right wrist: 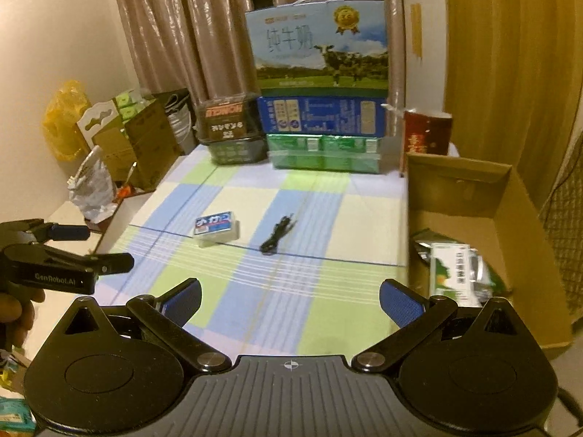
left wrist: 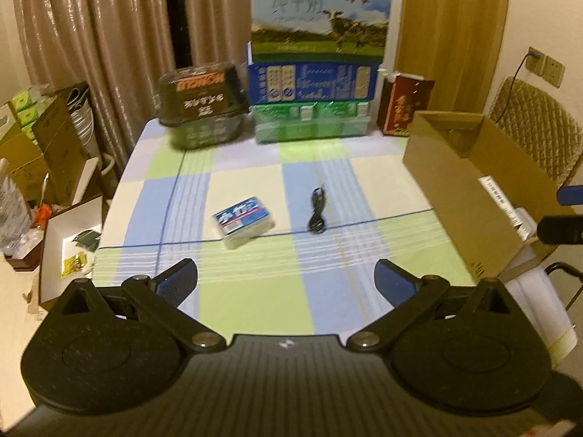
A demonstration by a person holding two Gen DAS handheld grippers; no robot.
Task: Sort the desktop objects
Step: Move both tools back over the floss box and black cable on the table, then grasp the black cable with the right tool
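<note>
Two loose things lie on the checked cloth of the desk (left wrist: 255,302): a small blue-labelled packet (left wrist: 243,222) left of centre, and a coiled black cable (left wrist: 317,211) just to its right, apart from it. Both sit in the middle of the desk, well short of the stacked milk cartons (left wrist: 317,58) along the far edge.

At the right edge of the desk stands an open cardboard box (right wrist: 510,196). The right wrist view looks into it and shows a few foil and paper packets (right wrist: 455,269) already on its bottom. Judging by that, part of the sorting is done and the packet and the cable are what is left, if the box is indeed where they belong.

The left hand-held gripper (left wrist: 286,284) is released, its blue pads spread wide over the near part of the desk with nothing between them. The right hand-held gripper (right wrist: 289,304) is likewise released and empty, hovering near the box's left wall. Neither touches anything.

The packet lies closer to the left gripper, the cable roughly between both; either could be taken first
</note>
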